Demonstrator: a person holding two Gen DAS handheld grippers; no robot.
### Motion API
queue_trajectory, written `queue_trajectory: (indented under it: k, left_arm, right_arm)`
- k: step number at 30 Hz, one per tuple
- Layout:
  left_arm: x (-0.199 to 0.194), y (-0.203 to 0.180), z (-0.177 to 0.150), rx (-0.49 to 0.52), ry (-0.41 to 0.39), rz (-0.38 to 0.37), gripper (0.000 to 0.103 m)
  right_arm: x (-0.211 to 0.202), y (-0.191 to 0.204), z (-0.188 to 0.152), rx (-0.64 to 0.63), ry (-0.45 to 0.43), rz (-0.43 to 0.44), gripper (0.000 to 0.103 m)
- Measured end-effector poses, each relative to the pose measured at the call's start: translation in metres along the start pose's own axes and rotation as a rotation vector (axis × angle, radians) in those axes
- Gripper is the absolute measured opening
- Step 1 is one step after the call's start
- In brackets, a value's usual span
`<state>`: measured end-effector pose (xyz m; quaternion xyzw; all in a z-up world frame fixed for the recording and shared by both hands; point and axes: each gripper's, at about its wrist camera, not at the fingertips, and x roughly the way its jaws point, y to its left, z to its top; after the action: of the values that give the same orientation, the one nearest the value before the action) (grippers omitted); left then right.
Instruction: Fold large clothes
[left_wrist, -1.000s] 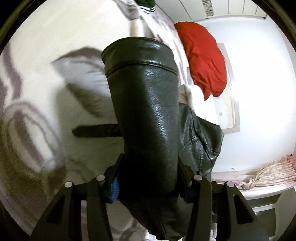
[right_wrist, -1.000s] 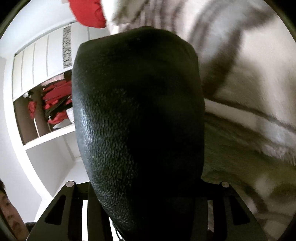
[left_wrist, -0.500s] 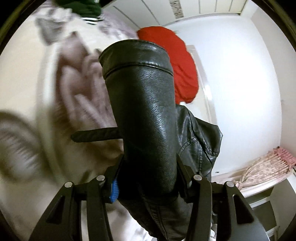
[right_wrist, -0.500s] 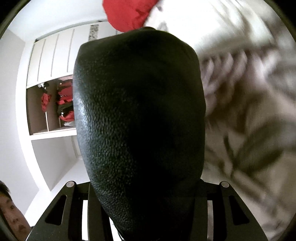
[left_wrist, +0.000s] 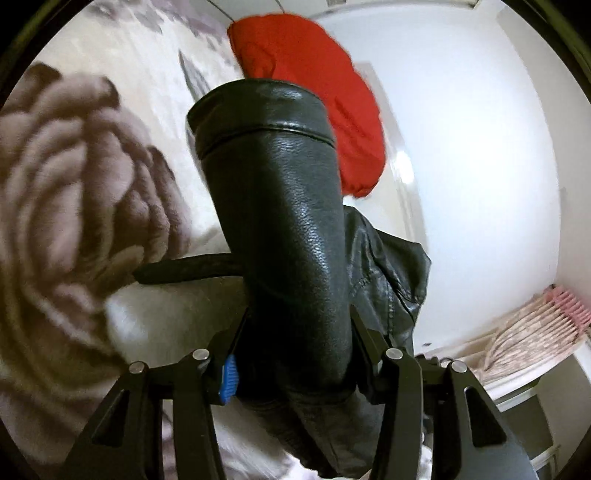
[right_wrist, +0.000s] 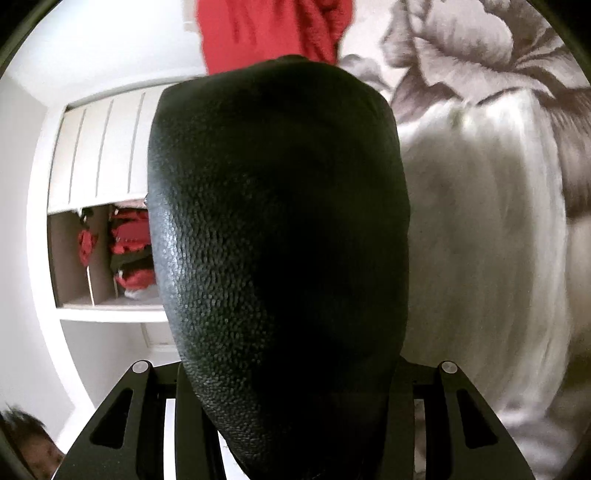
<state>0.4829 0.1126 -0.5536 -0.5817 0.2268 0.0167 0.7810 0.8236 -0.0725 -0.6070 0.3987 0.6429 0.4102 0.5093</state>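
Black pebbled leather fills both wrist views: the jacket (left_wrist: 291, 236) is held off the bed between the two tools. Left hand-held gripper (left_wrist: 295, 354) is closed on a sleeve (left_wrist: 273, 192); the sleeve runs up from between the fingers, cuff end uppermost with its stitched hem band showing. A blue pad (left_wrist: 228, 376) is visible on the inner face of one finger, pressed to the leather. A thin black strap (left_wrist: 188, 267) sticks out sideways from behind the sleeve; more of the jacket, creased with a seam, hangs beside it. Right hand-held gripper (right_wrist: 291, 373): a rounded bulge of the same jacket (right_wrist: 277, 240) rises between the fingers and hides the fingertips, so it looks clamped on the leather, though the contact itself is not visible. Beneath and behind: bed cover (left_wrist: 74, 184), pale with large grey-brown rose print, blurred. A red garment (left_wrist: 325, 103) lies at the far edge of the bed, near the white wall. Right view also shows an open wardrobe shelf (right_wrist: 103, 310) with red clothes stacked inside.
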Motion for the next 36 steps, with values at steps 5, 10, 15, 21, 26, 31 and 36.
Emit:
queue_trajectory:
  k: [5, 10, 15, 21, 26, 31, 36]
  left_arm:
    - [0.038, 0.022, -0.008, 0.094, 0.089, 0.067, 0.045]
    - [0.037, 0.015, -0.003, 0.152, 0.161, 0.096, 0.047]
    - [0.027, 0.009, 0.009, 0.163, 0.250, 0.215, 0.054]
    - [-0.011, -0.036, 0.021, 0.410, 0.175, 0.364, 0.083]
    - [-0.027, -0.082, 0.023, 0.689, 0.162, 0.507, 0.102]
    - [-0.034, -0.124, 0.006, 0.870, 0.217, 0.628, 0.103]
    - [-0.062, -0.163, -0.010, 0.955, 0.215, 0.649, 0.103]
  right_arm:
    - [0.012, -0.056, 0.047, 0.098, 0.007, -0.073, 0.056]
    - [0.017, -0.041, 0.042, 0.087, 0.031, -0.178, 0.071]
    - [-0.004, -0.007, 0.014, -0.014, -0.030, -0.426, 0.083]
    - [-0.033, 0.035, -0.019, -0.133, -0.237, -0.792, 0.084]
    - [-0.019, 0.066, -0.124, -0.286, -0.351, -1.132, 0.088]
    - [-0.021, 0.086, -0.200, -0.294, -0.422, -1.216, 0.090]
    - [-0.028, 0.122, -0.258, -0.270, -0.469, -1.259, 0.090]
